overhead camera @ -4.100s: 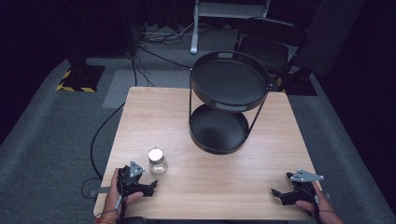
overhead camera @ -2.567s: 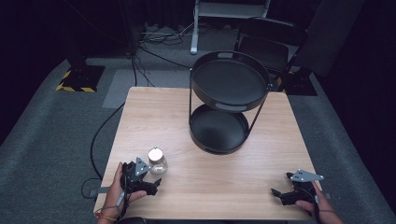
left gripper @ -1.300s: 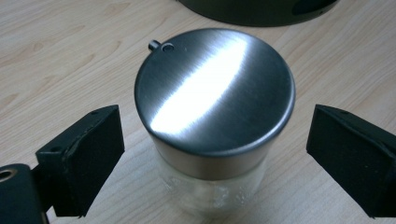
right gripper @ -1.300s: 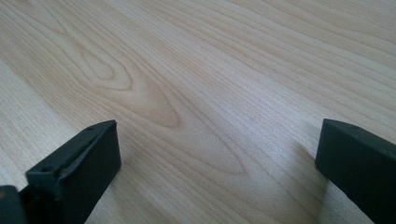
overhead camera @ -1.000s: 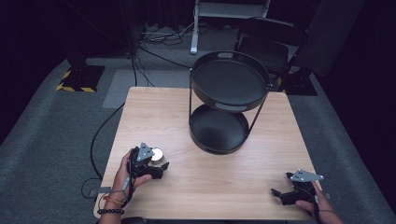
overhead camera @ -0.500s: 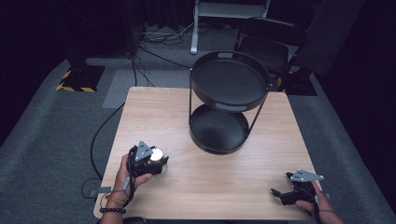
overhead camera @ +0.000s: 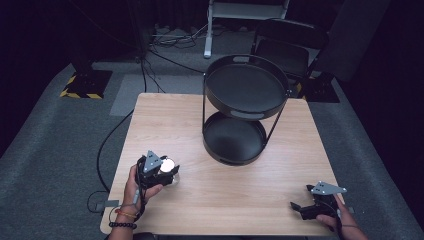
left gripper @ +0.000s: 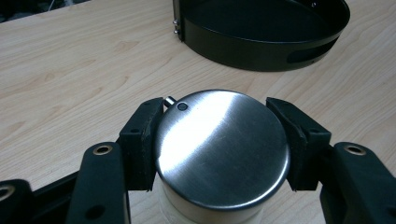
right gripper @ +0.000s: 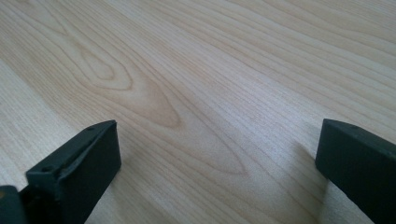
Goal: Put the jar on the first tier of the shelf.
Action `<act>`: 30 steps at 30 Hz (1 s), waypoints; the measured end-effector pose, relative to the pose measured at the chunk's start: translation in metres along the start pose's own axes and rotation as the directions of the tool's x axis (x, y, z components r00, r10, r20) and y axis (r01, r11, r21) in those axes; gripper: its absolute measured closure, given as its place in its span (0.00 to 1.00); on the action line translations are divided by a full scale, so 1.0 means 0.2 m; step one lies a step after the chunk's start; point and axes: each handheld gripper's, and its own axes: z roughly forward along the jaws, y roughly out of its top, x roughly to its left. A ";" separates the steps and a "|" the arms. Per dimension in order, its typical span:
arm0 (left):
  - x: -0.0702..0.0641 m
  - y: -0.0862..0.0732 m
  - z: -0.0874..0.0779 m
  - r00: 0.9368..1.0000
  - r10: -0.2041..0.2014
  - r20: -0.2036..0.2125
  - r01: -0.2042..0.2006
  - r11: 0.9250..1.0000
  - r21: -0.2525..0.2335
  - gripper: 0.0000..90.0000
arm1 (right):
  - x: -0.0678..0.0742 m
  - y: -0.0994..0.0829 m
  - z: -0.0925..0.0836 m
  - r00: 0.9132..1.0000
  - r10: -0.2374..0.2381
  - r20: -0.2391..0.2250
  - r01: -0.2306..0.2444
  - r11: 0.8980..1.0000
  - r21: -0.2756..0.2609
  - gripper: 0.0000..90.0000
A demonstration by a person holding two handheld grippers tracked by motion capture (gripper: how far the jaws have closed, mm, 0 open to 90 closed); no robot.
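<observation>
Jar (left gripper: pixel 219 154) sits upright on the wooden surface (overhead camera: pixel 225 195) near its front left corner, well apart from the black two-tier stand (overhead camera: pixel 243 112). It is small, with a pale see-through body and a round brushed-metal lid with a tiny hole near the rim. The left hand-held gripper (left gripper: pixel 219 144) has just been closing and now clamps the lid from both sides, so the grasp looks done; lifting and placing remain. The right hand-held gripper (right gripper: pixel 217 158) rests spread and empty.
</observation>
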 end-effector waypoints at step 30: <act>-0.07 0.23 0.02 0.999 0.025 0.030 -0.025 1.000 -0.014 0.43 | 0.00 0.00 0.00 1.000 0.000 0.000 0.000 1.000 0.000 0.00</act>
